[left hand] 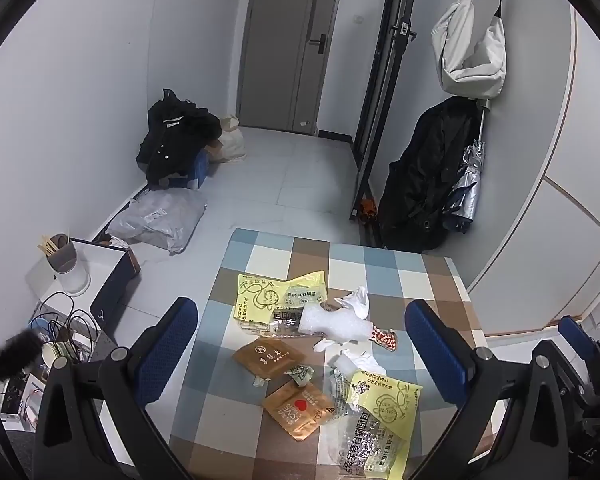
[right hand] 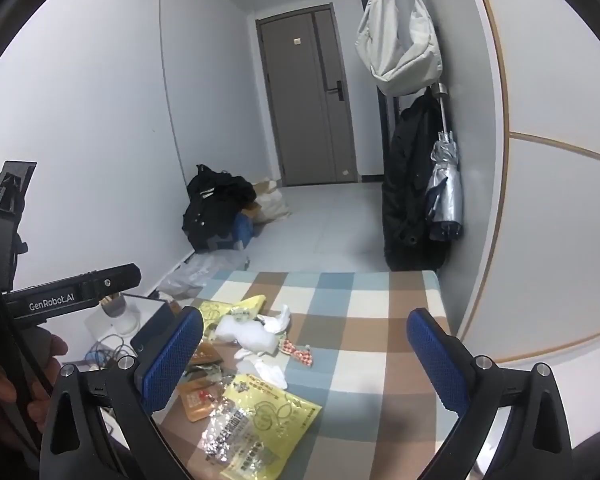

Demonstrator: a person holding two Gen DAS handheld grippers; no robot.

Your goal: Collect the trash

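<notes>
Trash lies on a checked table point(left hand: 380, 268): a yellow wrapper point(left hand: 276, 294) at the back, white foam point(left hand: 332, 322), crumpled white tissue point(left hand: 356, 300), a red-patterned wrapper point(left hand: 385, 338), two brown sachets point(left hand: 268, 356) point(left hand: 298, 410) and a near yellow wrapper point(left hand: 380, 404). My left gripper point(left hand: 302, 334) is open and empty, held above the pile. My right gripper point(right hand: 304, 340) is open and empty above the table point(right hand: 364, 320), with the foam point(right hand: 248, 332), tissue point(right hand: 278, 322) and near yellow wrapper point(right hand: 268, 416) to its left. The left gripper's body point(right hand: 72, 292) shows at the left.
A low side table point(left hand: 100, 276) with a white cup of sticks point(left hand: 66, 264) and cables point(left hand: 64, 320) stands left of the table. Bags and black clothing point(left hand: 176, 136) lie on the floor by the wall. A black coat point(left hand: 424, 184), umbrella point(left hand: 466, 184) and white bag point(left hand: 470, 44) hang at the right.
</notes>
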